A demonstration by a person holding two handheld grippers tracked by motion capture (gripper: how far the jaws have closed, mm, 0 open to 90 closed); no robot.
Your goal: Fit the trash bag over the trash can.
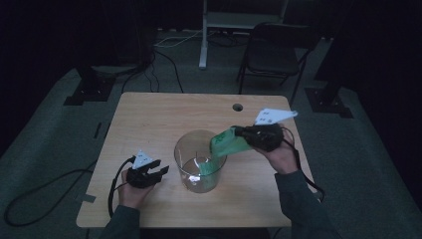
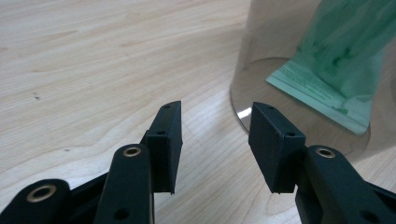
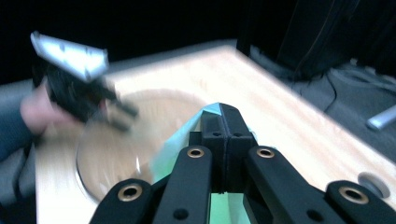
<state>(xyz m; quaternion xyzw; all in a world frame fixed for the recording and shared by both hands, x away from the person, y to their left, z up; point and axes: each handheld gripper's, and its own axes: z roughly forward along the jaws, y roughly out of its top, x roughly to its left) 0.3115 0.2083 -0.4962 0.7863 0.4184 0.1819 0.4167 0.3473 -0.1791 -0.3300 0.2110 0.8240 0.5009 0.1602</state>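
A clear round container (image 1: 200,162) stands in the middle of the wooden table (image 1: 149,114). My right gripper (image 1: 236,132) is above its right rim, shut on the top of a green packet (image 1: 226,143). The packet slants down and its lower end is inside the container. In the right gripper view the jaws (image 3: 223,121) are pressed together on the green packet (image 3: 180,144). My left gripper (image 1: 160,167) is just left of the container, open with nothing between its jaws. The left gripper view has its jaws (image 2: 215,121) apart before the container (image 2: 280,70) and the packet (image 2: 336,60) behind the wall.
A cable hole (image 1: 237,107) is in the table's far right part. A dark folding chair (image 1: 271,55) and a white stand (image 1: 204,35) are beyond the table. Cables run over the floor at the left (image 1: 45,191).
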